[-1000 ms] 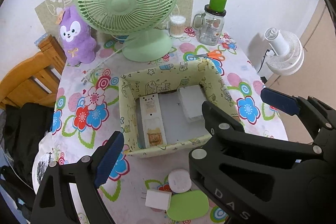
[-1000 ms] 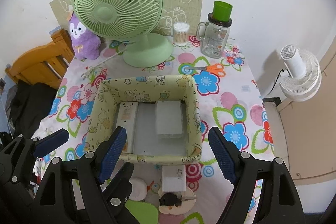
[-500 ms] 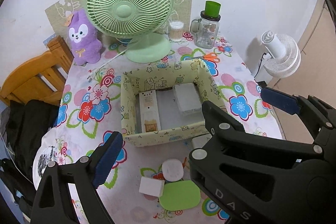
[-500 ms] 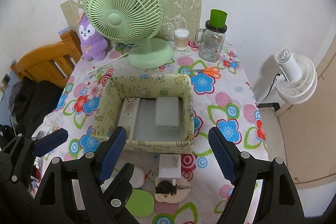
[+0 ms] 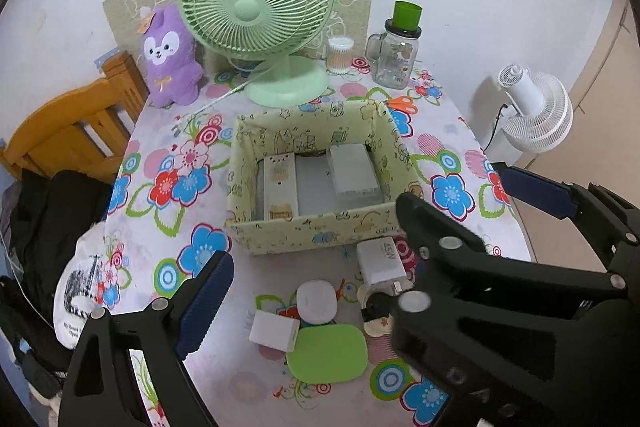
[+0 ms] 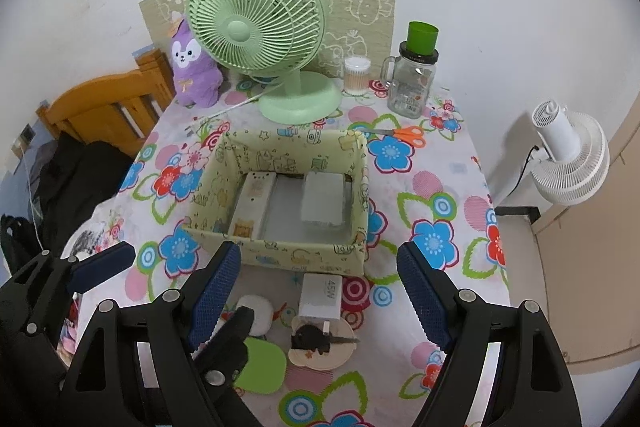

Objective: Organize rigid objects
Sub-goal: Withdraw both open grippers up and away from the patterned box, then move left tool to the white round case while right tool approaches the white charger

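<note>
Pale yellow fabric printed with cartoons forms the storage box (image 6: 280,255), which sits in the middle of the flowered table (image 6: 448,187) and serves as the collection point; we judge that its open top and low walls are why items are laid flat inside. Two white items already lie on its floor: a long remote-like bar (image 6: 254,205) along the left wall and a white block (image 6: 323,201) along the right wall, well apart, leaving the centre strip free. The loose items are grouped just in front of the near wall: a white charger (image 6: 321,297) marked 45W, a round white puck (image 6: 256,313), a small white cube (image 5: 275,330), a green flat pad (image 5: 327,353) and a round wooden coaster (image 6: 324,349) bearing a small black part. We hold the right gripper (image 6: 318,301) above this group with its fingers spread wide and nothing between them; the charger lies directly between the pads. The left gripper (image 5: 360,267) hangs beside it, likewise spread and empty, over the puck and cube.
</note>
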A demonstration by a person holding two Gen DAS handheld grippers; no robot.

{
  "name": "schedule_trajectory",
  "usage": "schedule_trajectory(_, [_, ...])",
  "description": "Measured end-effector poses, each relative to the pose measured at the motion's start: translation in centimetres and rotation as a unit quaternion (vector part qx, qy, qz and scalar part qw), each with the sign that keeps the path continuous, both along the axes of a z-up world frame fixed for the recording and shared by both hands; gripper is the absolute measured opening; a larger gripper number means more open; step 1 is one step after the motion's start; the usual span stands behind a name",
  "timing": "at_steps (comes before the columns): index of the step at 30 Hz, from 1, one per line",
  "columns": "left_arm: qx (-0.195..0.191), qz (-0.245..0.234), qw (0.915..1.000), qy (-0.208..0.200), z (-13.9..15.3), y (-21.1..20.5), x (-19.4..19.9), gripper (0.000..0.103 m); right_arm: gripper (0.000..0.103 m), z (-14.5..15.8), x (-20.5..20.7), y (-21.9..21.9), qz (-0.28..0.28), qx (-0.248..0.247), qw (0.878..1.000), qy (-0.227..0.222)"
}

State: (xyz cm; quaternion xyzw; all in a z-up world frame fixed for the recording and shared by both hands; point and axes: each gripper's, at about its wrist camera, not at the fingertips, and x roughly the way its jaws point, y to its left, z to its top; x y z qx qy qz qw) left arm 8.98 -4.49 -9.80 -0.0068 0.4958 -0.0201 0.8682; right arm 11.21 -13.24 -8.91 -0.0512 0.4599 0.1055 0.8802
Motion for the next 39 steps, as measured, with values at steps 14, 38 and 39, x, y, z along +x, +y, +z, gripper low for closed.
schedule_trajectory(14, [-0.022,0.032,0.9991,0.015,-3.2,1.9,-1.6,0.093,0.083,-2.8,-1.3,-1.0,0.016,0.016,1.000,0.010])
schedule_trajectory(38, [-0.007,0.049,0.9968,0.063,-9.6,4.0,-0.9,0.093,0.083,-9.6,-0.1,-1.4,0.001,0.002,0.998,0.055])
schedule_trajectory(39, [-0.007,0.049,0.9966,0.066,-9.9,4.0,-0.8,0.093,0.083,-9.9,0.0,-1.3,0.001,0.001,0.998,0.057])
